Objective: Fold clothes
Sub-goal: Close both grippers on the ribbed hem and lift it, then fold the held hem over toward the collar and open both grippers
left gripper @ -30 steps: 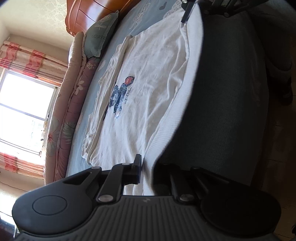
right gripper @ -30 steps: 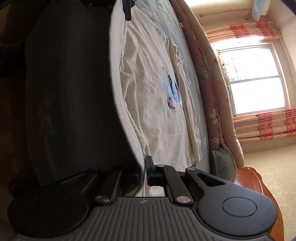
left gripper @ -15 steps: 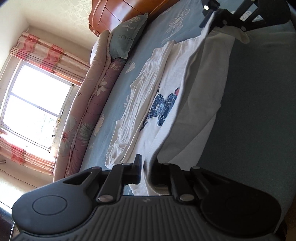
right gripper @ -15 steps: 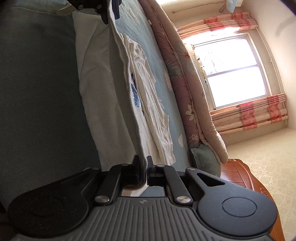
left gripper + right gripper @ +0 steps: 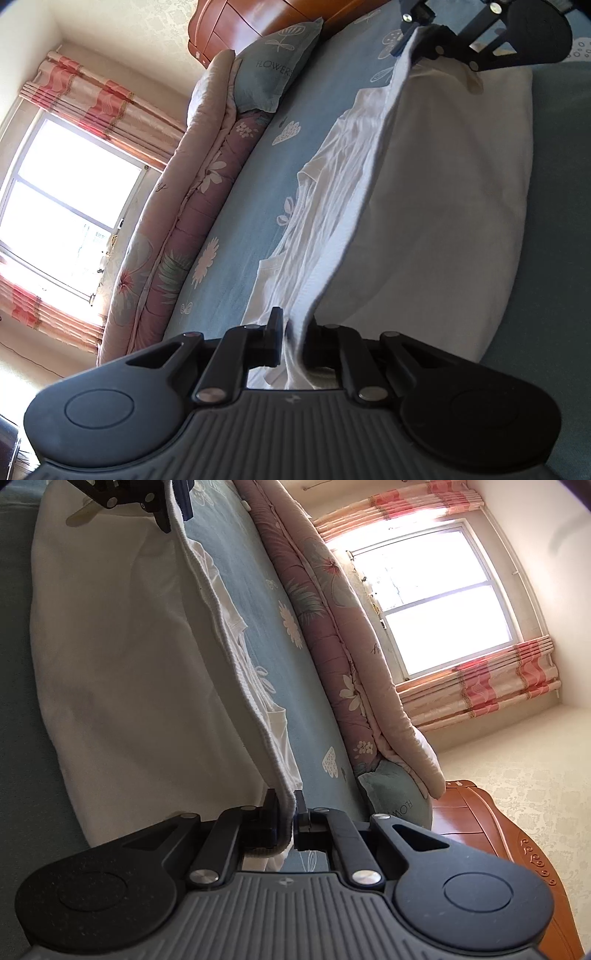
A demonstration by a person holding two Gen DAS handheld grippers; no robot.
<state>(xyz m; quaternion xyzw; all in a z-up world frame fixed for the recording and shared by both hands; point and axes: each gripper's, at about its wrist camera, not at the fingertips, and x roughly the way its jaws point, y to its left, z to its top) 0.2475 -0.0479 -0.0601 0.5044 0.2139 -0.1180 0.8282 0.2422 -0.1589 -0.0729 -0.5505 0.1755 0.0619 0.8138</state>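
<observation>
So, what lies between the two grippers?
The white shirt's ribbed hem stretches from left gripper to right gripper; both wrist views show it.

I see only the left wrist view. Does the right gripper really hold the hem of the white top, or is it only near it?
Observer: It holds it. The right wrist view shows the right gripper shut on the ribbed hem of the white top.
Operator: And how does my left gripper look from that side?
Observer: The left gripper pinches the other end of the hem, over the blue bedsheet.
</observation>
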